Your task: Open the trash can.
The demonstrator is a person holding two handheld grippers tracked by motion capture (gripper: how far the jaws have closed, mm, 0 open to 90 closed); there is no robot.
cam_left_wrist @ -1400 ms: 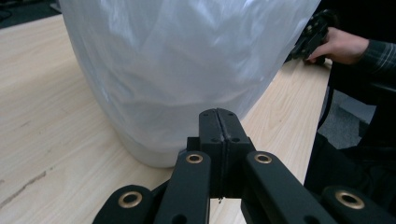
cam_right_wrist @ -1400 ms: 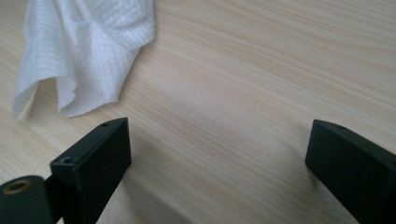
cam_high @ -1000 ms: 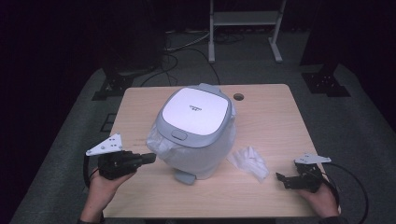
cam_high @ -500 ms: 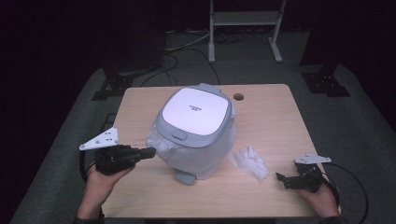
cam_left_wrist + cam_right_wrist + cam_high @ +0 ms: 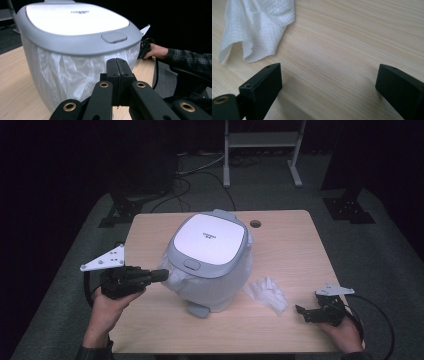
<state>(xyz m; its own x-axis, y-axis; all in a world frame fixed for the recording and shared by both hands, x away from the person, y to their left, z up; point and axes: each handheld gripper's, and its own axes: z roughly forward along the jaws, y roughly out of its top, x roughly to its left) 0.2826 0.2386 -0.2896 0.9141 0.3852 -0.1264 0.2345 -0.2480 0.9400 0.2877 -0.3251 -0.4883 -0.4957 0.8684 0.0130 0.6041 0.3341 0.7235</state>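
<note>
- Since the earlier frames my left claw (image 5: 159, 275) has drifted a little lower and nearer my edge of the table (image 5: 295, 240); the right claw (image 5: 300, 311) and the bin (image 5: 210, 260) have stayed put.
- My left claw is clenched on nothing, jaws pressed flat together, its tip just short of the bin's side.
- Straight ahead of that tip is the bin's white bag (image 5: 75, 72), crinkled under the grey lid (image 5: 75, 25), which is down.
- The lid's button (image 5: 114, 37) sits just above the left claw.
- My right claw (image 5: 329, 82) is released, jaws spread wide, low over bare wood.
- Ahead and to its left lies a tissue (image 5: 257, 25), near but apart from the jaws.
- The bin stands beyond the tissue, mid-table.
</note>
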